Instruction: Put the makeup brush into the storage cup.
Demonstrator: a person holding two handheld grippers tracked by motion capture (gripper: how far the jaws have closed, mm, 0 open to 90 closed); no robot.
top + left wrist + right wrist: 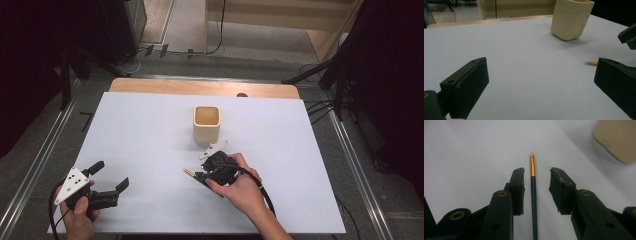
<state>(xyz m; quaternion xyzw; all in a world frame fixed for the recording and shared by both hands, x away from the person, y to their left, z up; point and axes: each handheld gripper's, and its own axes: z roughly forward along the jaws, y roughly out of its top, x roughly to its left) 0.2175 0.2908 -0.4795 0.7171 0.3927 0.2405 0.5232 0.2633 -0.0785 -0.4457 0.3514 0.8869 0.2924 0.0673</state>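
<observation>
Both jaws of our right gripper (536, 176) straddle the pen (533, 195), part-open, not yet gripping; our left gripper (541, 82) gapes wide, empty.

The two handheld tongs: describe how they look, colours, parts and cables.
Both are black. The left tongs have blocky rectangular pads and a grey three-cornered plate with black dots on top. The right tongs have arms with brass-coloured rivets and worn pad edges. A black cable trails from the right one. Forearms are bare, no sleeves.

brush (533, 195): handle cut by bottom edge | cup (617, 138): blurred, cropped
</observation>
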